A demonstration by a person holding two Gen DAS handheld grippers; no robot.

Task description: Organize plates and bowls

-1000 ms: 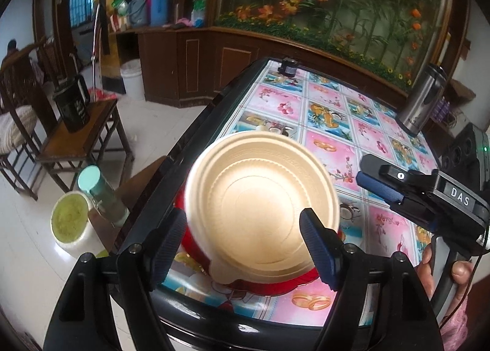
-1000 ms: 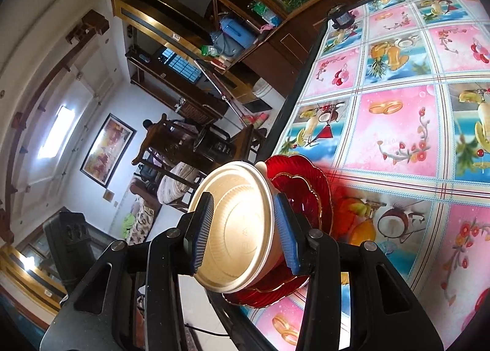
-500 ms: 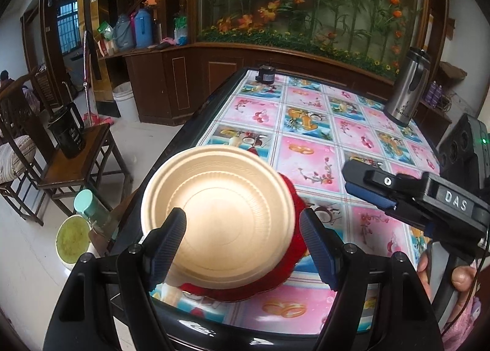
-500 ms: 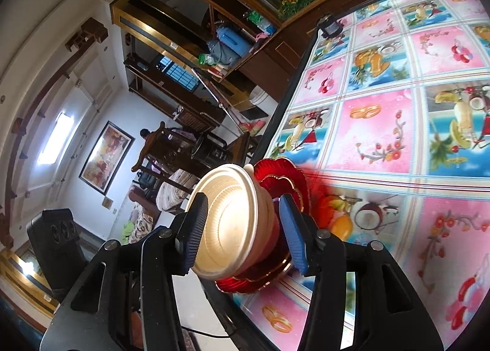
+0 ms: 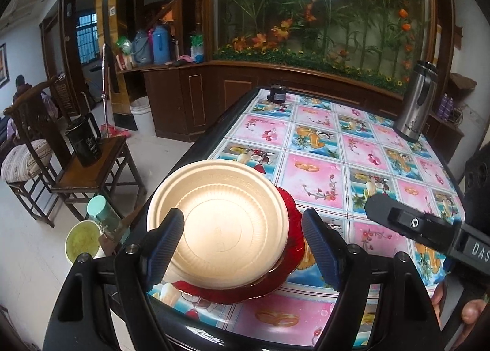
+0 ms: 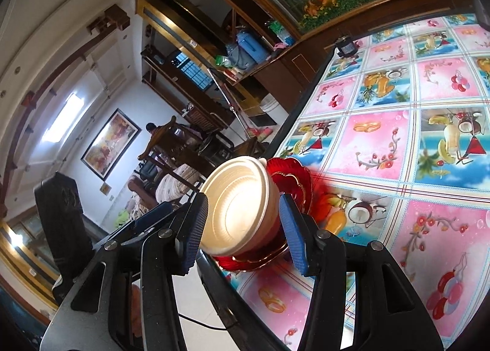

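A beige paper bowl (image 5: 220,225) sits on stacked red glass plates (image 5: 291,247) at the near left corner of the table (image 5: 337,167). My left gripper (image 5: 245,247) is open, its blue pads either side of the bowl and nearer the camera, not touching it. My right gripper (image 6: 242,228) is also open, with the bowl (image 6: 239,207) and red plates (image 6: 294,176) seen between its pads and beyond them. The right gripper's body shows at the right of the left wrist view (image 5: 428,228).
A steel thermos (image 5: 416,106) stands at the table's far right and a small black object (image 5: 277,93) at its far edge. Left of the table are a wooden stool with a black kettle (image 5: 85,142), a chair, and a green-capped bottle (image 5: 101,210) on the floor.
Both grippers have drawn back from the bowl, which now rests on the red plates and looks smaller. The right gripper's jaws have widened off the bowl.
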